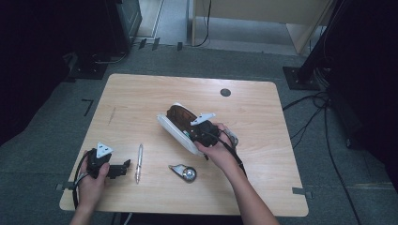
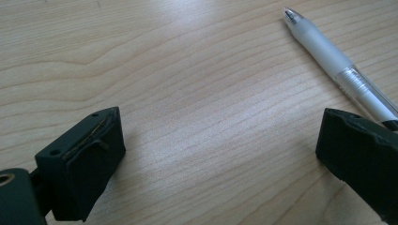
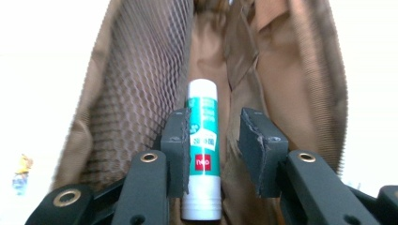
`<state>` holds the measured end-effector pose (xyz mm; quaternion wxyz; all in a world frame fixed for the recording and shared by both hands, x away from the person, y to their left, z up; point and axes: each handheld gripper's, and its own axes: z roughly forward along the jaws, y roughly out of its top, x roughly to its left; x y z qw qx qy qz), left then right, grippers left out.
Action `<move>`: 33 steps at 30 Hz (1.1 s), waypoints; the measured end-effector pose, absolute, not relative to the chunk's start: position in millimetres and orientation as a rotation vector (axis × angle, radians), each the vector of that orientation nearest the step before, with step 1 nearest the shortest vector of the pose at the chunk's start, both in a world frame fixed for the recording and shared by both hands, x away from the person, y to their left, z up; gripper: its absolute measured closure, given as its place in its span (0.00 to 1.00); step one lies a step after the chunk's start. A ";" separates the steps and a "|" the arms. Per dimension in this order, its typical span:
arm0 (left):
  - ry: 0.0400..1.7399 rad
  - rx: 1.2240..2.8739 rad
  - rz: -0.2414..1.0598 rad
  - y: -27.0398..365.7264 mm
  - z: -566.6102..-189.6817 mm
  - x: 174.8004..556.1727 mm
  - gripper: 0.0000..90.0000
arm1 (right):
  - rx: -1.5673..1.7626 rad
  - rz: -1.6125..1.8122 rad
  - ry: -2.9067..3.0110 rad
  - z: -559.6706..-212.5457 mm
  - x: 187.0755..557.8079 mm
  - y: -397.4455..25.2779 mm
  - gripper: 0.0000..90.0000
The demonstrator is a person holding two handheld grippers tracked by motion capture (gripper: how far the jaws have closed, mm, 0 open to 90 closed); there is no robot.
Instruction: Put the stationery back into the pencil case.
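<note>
Packing small desk items into a pouch (image 1: 176,123) appears to be the work in hand, judged from the layout. The table (image 1: 141,93) is a pale wood-grain laminate with rounded corners, matte, with a small dark round cap near its far edge.

The pouch is lying near the table's centre, white outside and brown inside, mouth gaping toward the person so that a tool can enter along its length. In the right gripper view the lining (image 3: 281,70) is showing as ribbed brown fabric, with a hexagonal mesh pocket (image 3: 136,84) on one wall; both look soft and slack.

The right gripper (image 1: 202,132) is reaching into that mouth. Its jaws are standing slightly spread around a glue stick (image 3: 203,154): one jaw is touching the tube's side, the other is apart from it with lining showing in the gap. So the stick is lying in the pouch's fold between the jaws, not pinched; it reads as just let go, though that is a judgement. The stick is a smooth white cylinder with a green printed label, lying lengthwise along the pouch.

The left gripper (image 1: 112,168) is resting at the near left of the table, jaws wide apart and holding nothing, flat black pads facing each other over bare wood. A pen (image 2: 338,70) is lying just beside its right jaw, translucent frosted barrel with a clear section, likely next to go in.

A small silver-and-grey item (image 1: 184,172), shiny and rounded, is lying near the front edge between the two hands; I cannot tell what it is.
</note>
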<state>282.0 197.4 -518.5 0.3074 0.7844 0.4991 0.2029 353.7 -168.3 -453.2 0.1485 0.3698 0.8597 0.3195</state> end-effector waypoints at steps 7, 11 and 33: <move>1.322 2.070 0.537 196.8 -518.7 282.3 0.02 | 1.036 1.047 2.404 -431.9 347.4 -178.3 0.66; 1.319 2.076 0.538 197.1 -518.6 282.4 0.02 | 1.019 1.101 2.365 -420.1 343.2 -184.7 0.65; 1.322 2.073 0.536 196.9 -518.6 282.3 0.02 | 0.893 1.298 2.345 -399.5 279.7 -196.5 0.61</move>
